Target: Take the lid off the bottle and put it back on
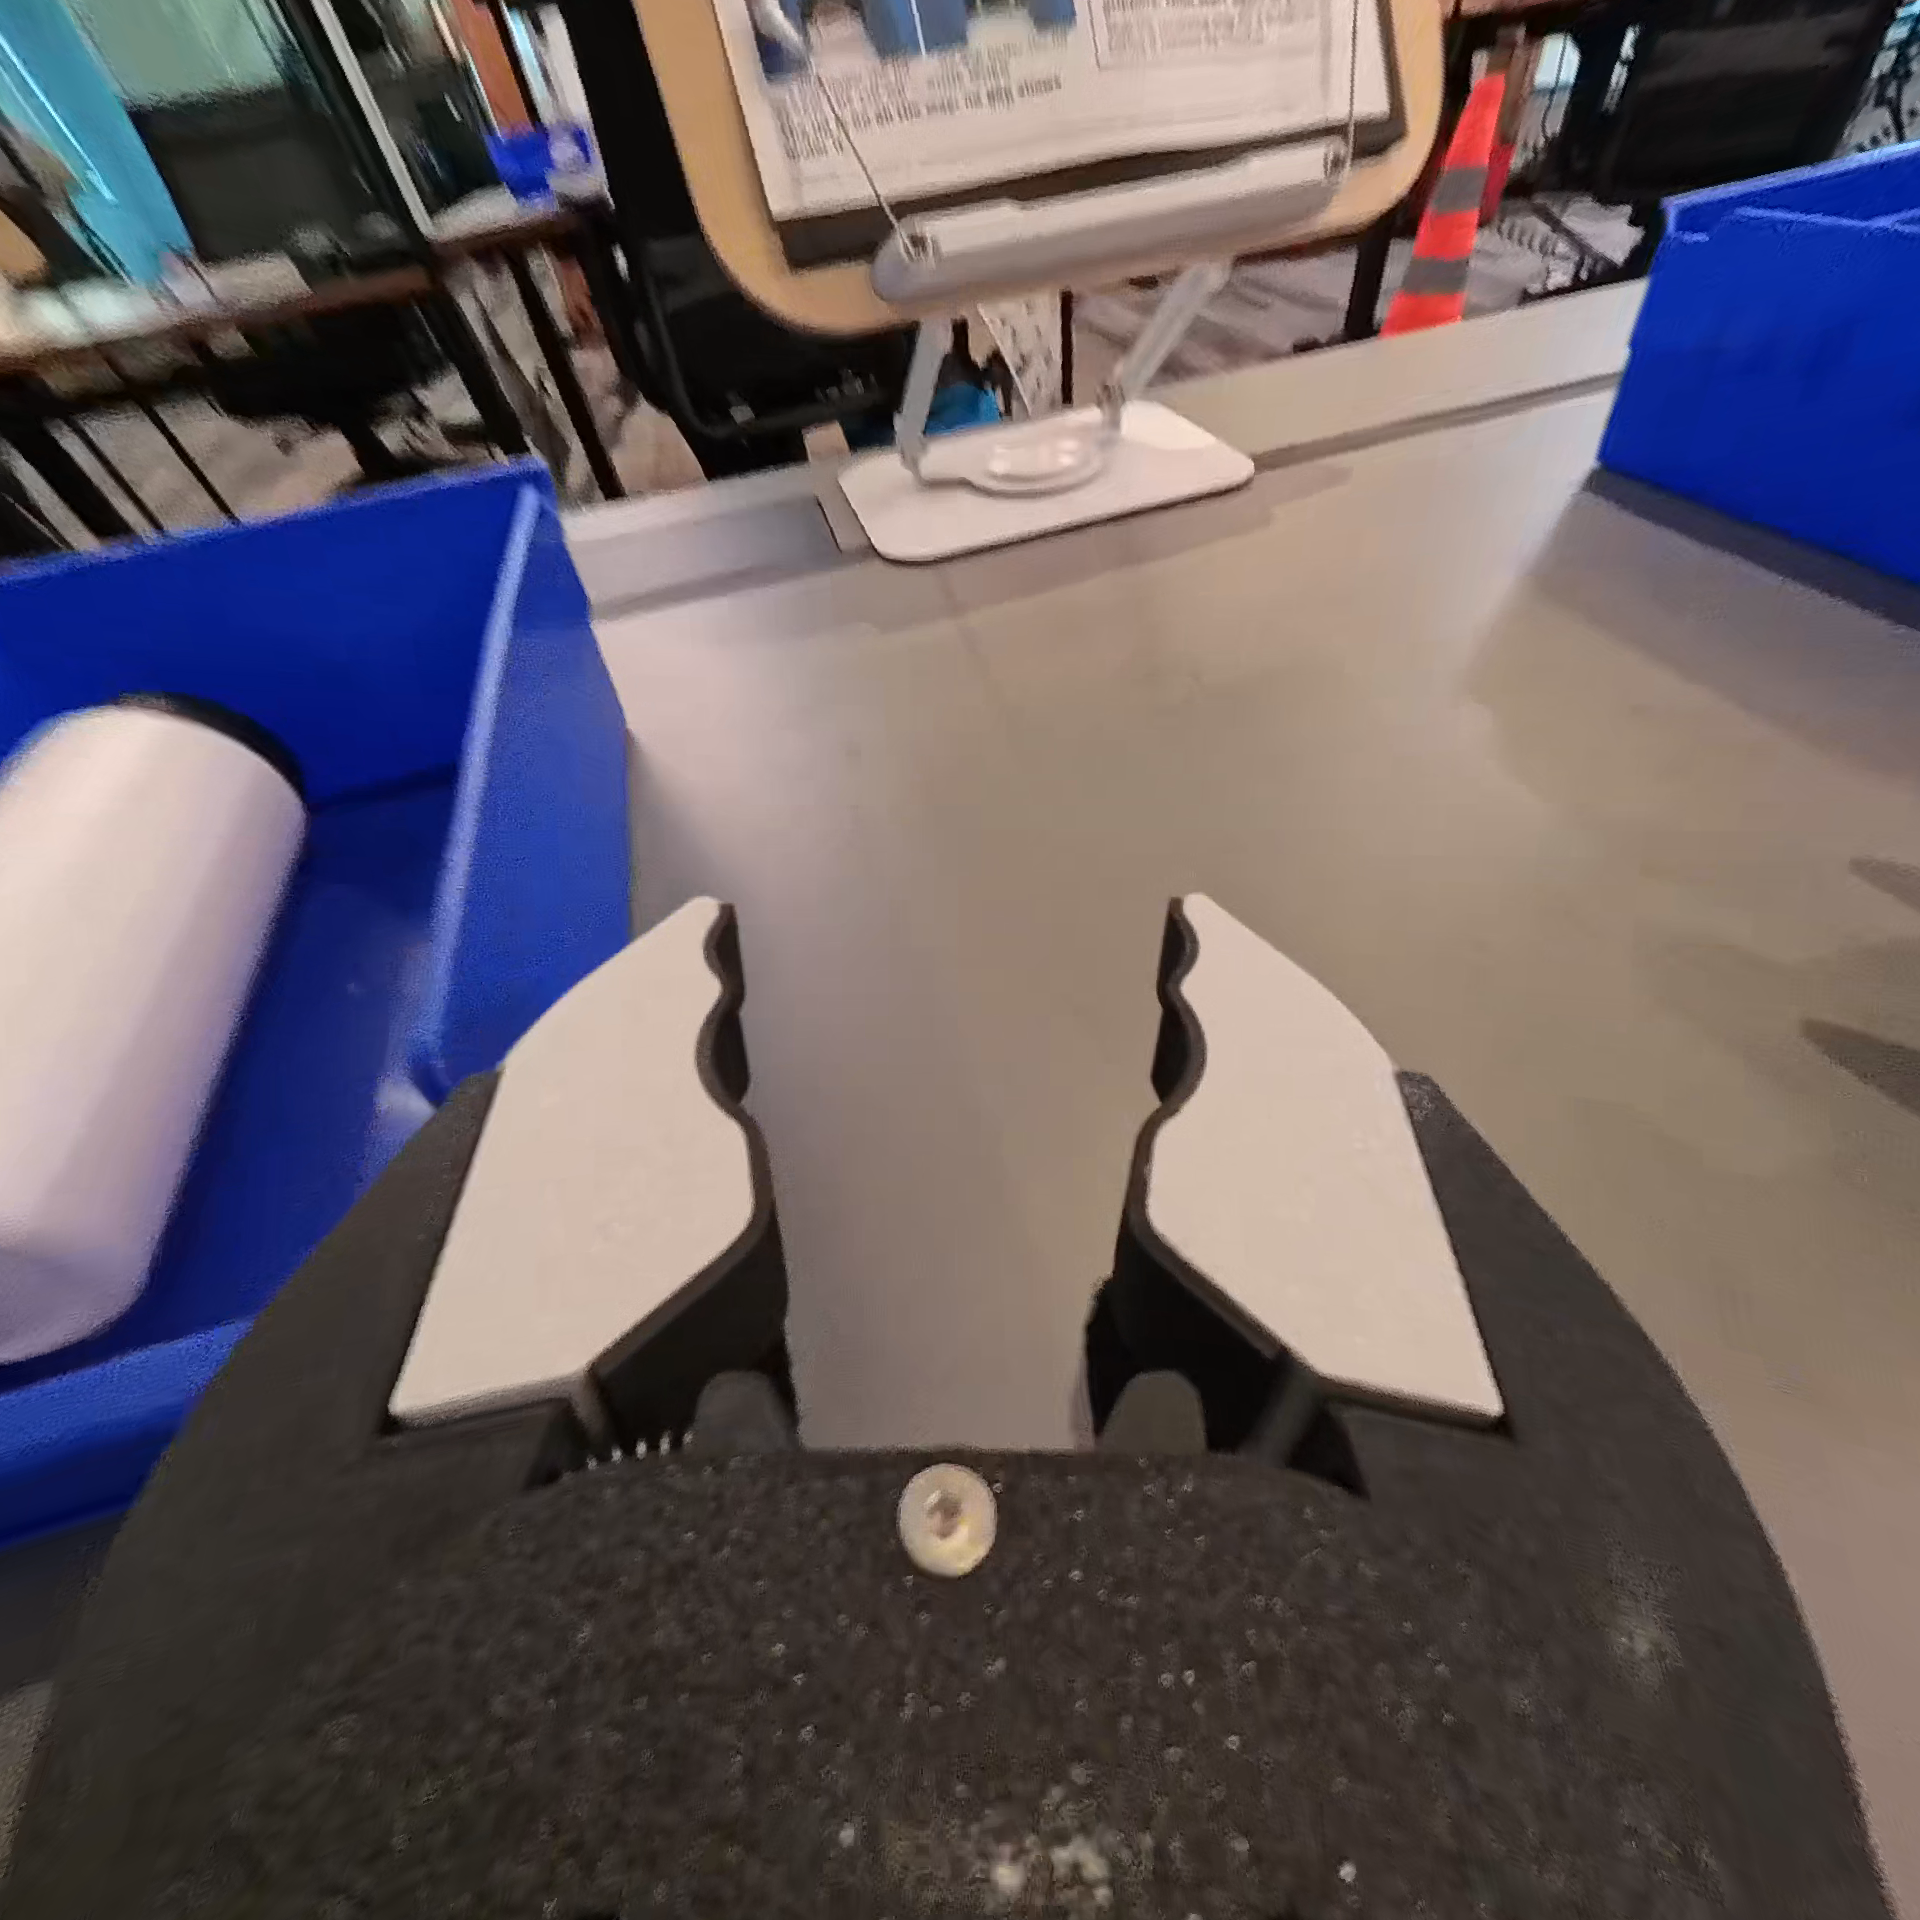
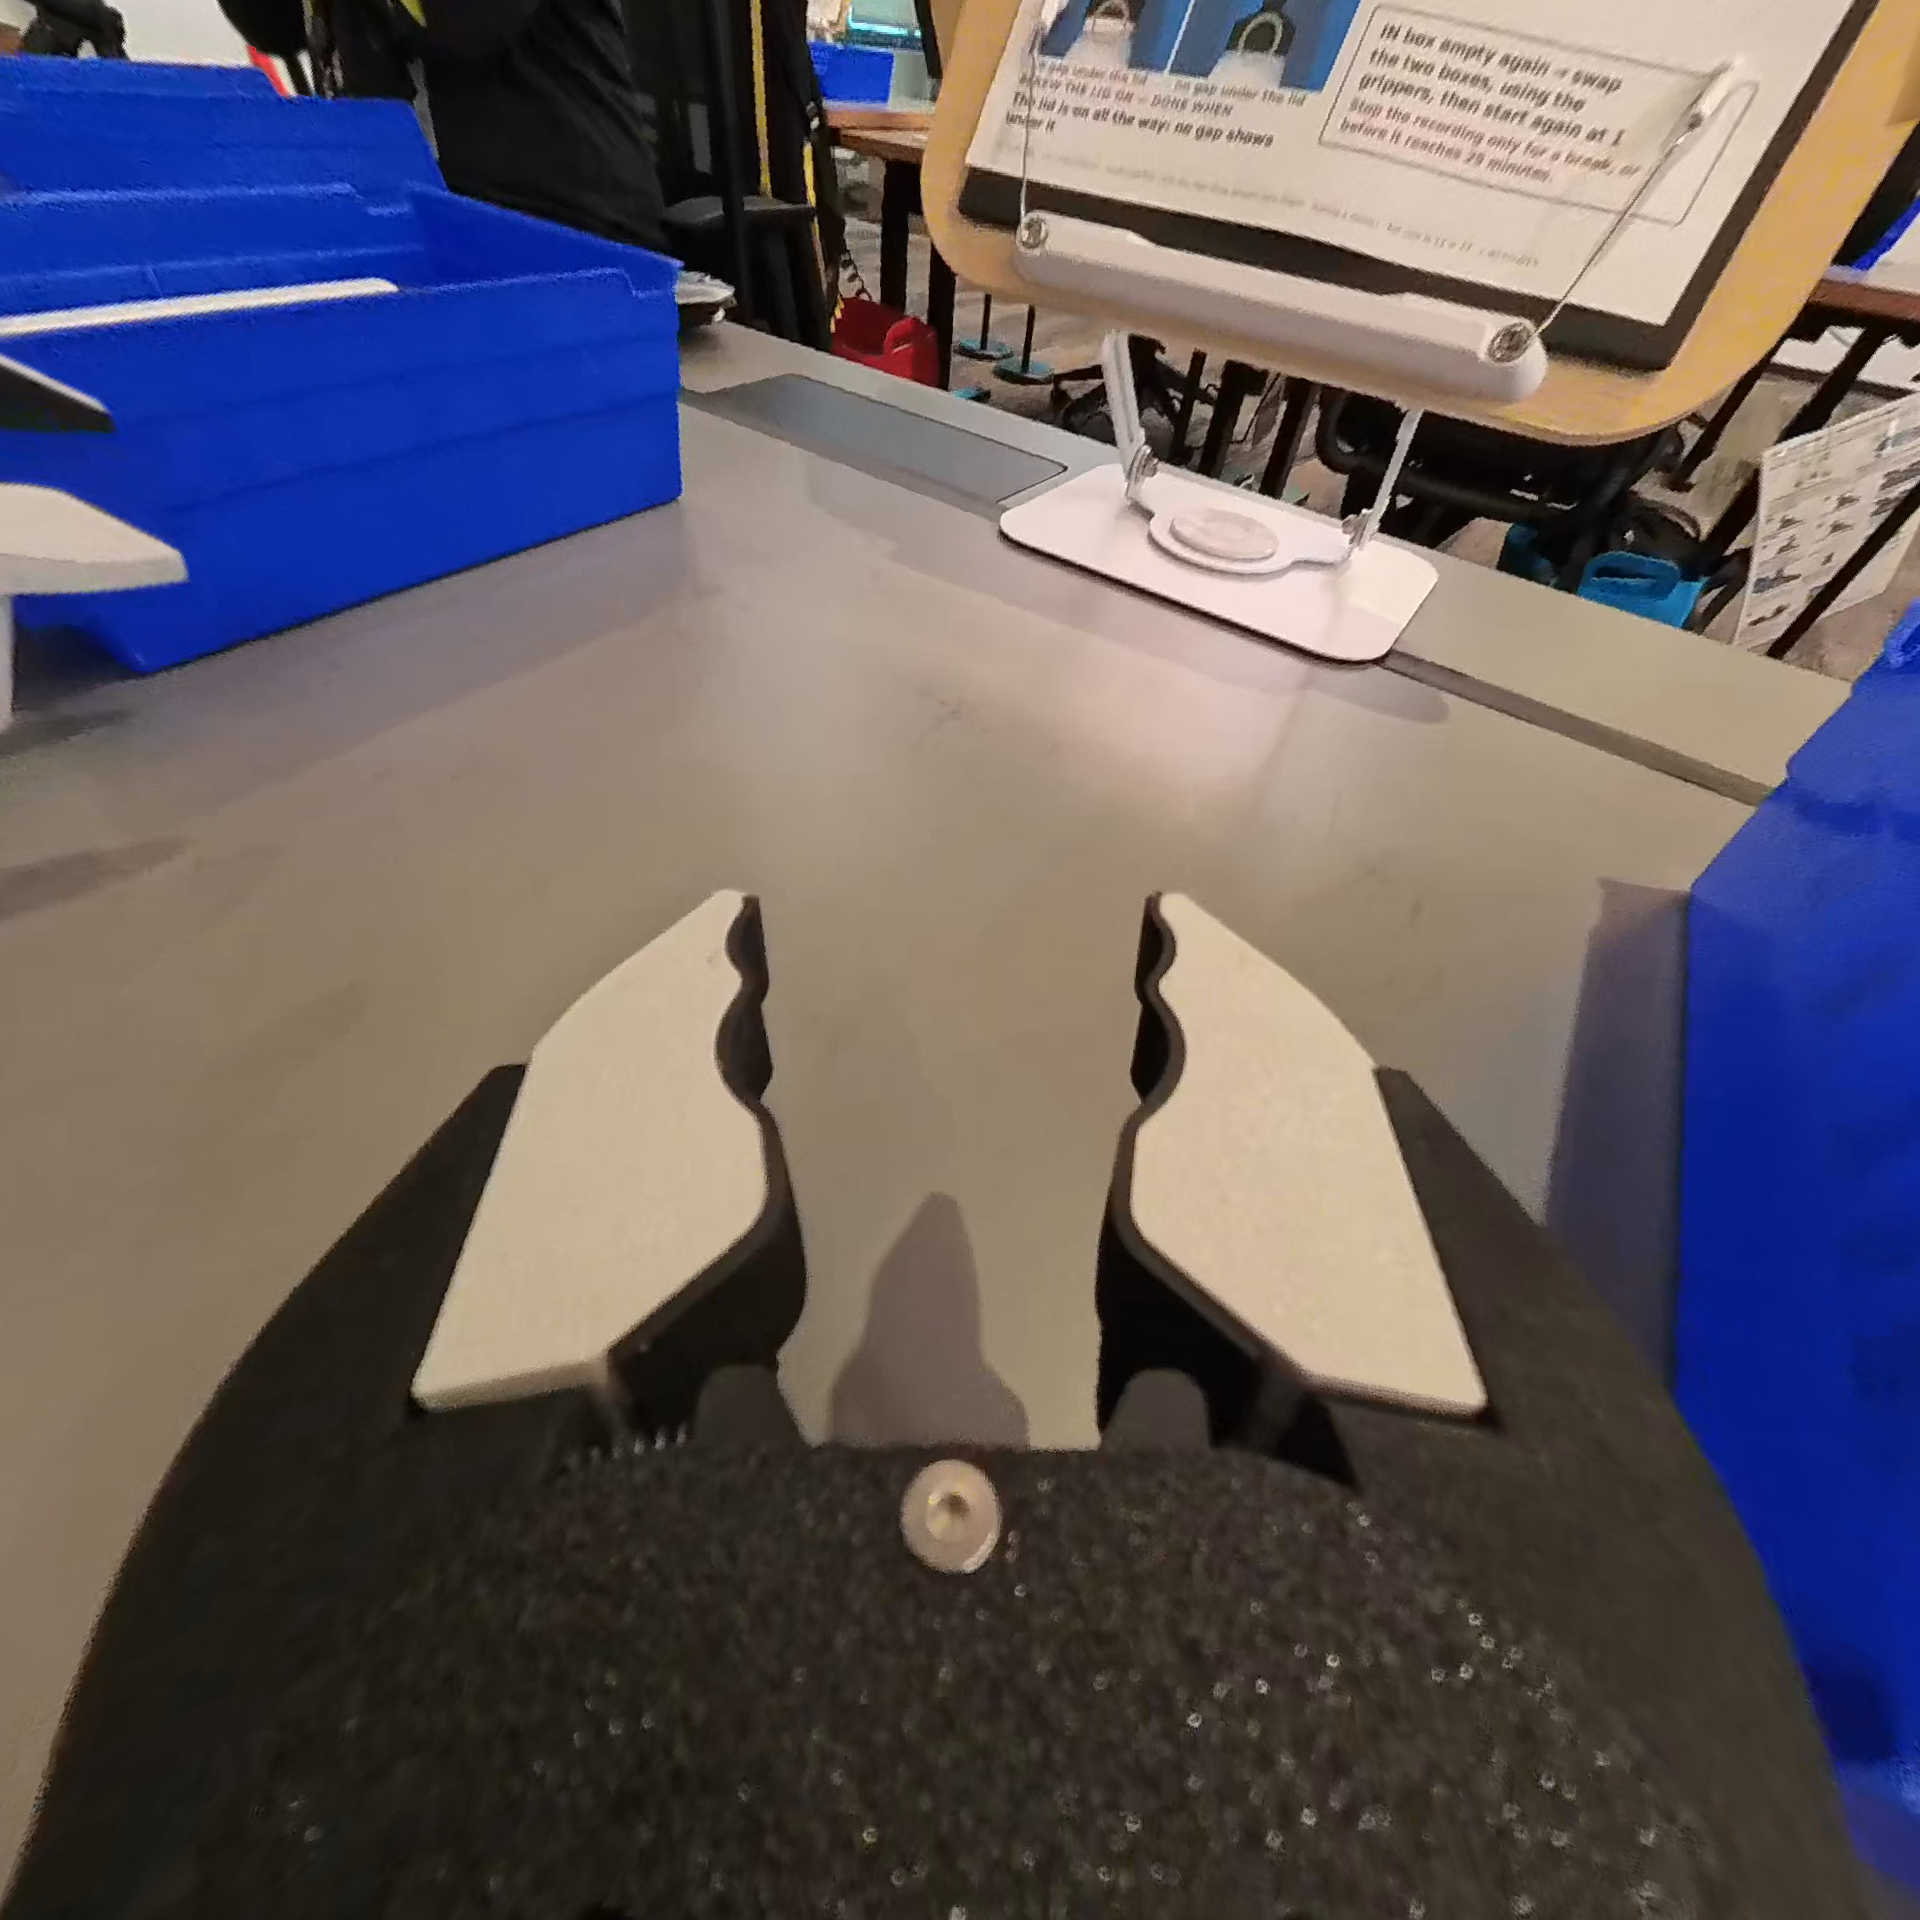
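Both claws wide and empty over the desk [image 1: 1039, 779], left gripper [image 1: 956, 925] beside the blue bin [image 1: 499, 727] at the left edge where the white bottle [image 1: 125, 987] lies, lid seemingly unseen, so a blind reach could clip the bin wall while the right gripper [image 2: 951, 925] waits.

A grey desk [image 2: 935, 748] stretches across both views. At its far edge stands a white document stand [image 2: 1226, 566], its flat base on the desk, carrying a tan board [image 2: 1766, 343] with a printed sheet [image 2: 1351, 135] clipped to it. A blue bin [image 2: 343, 416] sits on the left side of the desk, and another blue bin [image 1: 1766, 343] on the right. Beyond the far edge, an orange cone with grey bands [image 1: 1455, 229] stands on the floor among dark furniture legs. A person in dark clothing [image 2: 540, 114] stands behind the left bin.
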Demonstrator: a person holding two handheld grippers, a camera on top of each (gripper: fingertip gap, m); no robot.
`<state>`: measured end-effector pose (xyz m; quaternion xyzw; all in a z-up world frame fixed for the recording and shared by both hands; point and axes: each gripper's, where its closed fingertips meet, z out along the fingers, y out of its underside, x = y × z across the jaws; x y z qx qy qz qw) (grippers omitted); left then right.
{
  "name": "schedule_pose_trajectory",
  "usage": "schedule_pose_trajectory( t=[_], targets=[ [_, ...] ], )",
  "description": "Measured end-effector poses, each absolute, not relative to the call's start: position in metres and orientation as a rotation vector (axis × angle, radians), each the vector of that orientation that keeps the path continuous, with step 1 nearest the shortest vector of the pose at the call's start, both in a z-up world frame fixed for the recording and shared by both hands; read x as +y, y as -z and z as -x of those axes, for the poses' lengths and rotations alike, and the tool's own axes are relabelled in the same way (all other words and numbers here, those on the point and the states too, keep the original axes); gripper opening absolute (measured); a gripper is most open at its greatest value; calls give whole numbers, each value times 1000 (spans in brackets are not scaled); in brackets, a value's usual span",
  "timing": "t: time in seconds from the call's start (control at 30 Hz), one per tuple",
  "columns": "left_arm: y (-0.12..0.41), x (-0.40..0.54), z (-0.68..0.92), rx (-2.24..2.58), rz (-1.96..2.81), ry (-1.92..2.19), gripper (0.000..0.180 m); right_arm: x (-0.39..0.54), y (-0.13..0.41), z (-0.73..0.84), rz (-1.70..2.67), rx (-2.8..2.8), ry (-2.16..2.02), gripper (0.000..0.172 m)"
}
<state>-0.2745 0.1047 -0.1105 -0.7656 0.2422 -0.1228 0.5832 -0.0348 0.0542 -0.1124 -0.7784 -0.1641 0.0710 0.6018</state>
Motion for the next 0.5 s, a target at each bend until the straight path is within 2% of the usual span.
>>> schedule_pose_trajectory(
  t=[0.13, 0.33, 0.5],
  targets=[
    [124, 95, 263, 528, 1882, 479, 80, 54, 108, 31, 1793, -373, -161, 68],
    [123, 92, 262, 553, 1899, 461, 82, 53, 110, 34, 1803, -366, -202, 68],
    [66, 82, 285, 487, 2022, 562, 90, 51, 110, 41, 1804, -386, -224, 68]
  ],
)
